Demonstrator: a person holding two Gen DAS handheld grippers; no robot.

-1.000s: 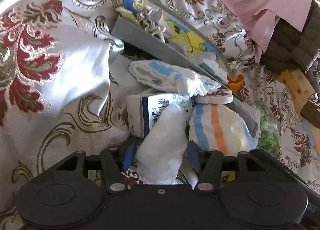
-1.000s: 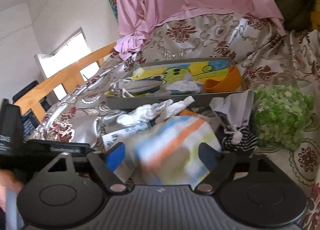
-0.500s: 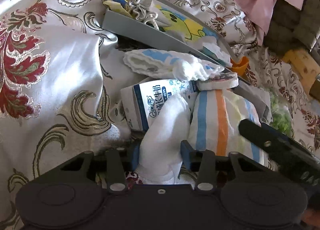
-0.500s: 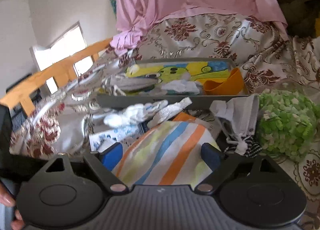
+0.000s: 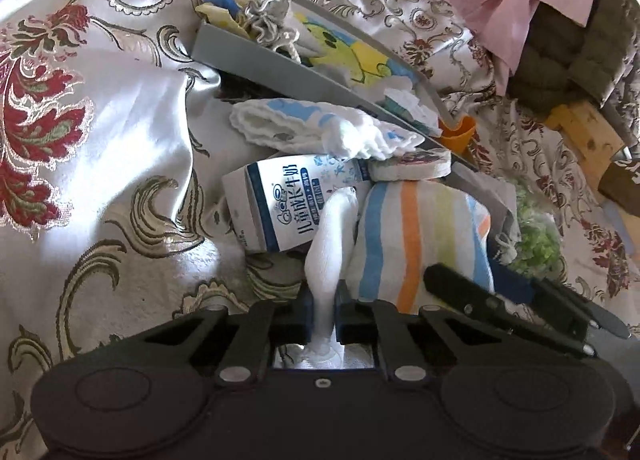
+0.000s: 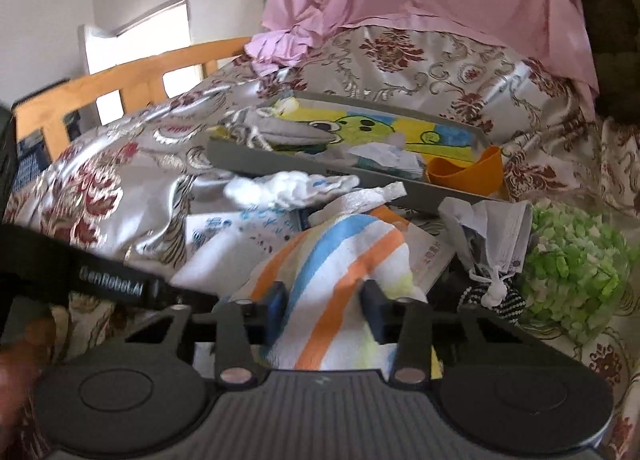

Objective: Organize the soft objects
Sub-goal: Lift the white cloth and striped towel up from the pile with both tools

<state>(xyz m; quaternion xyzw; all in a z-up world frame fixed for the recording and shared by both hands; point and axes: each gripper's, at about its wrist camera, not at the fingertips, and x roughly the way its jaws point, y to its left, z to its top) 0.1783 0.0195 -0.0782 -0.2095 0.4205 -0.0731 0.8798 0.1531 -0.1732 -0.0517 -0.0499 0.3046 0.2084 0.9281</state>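
Note:
A white cloth [image 5: 332, 236] lies on the bedspread against a milk carton [image 5: 276, 204]. My left gripper [image 5: 323, 312] is shut on its near end. Beside it to the right is a striped towel [image 5: 416, 236] in blue, orange and yellow. My right gripper [image 6: 325, 306] has the striped towel [image 6: 340, 260] bunched up between its pads, which press on both sides while the jaws are closing. The right gripper [image 5: 500, 296] also shows in the left wrist view, over the towel's near right corner.
A grey tray [image 5: 280, 64] behind holds a cartoon cloth, a grey knit piece and crumpled tissue; an orange cup [image 6: 468, 176] sits at its right end. A white-and-blue cloth [image 5: 312, 128] lies before the tray. To the right are a face mask [image 6: 492, 228] and a green bag [image 6: 572, 268].
The left jaws have come together on the white cloth. The right jaws have narrowed onto the striped towel, which has bunched up. The right gripper has come into the left wrist view.

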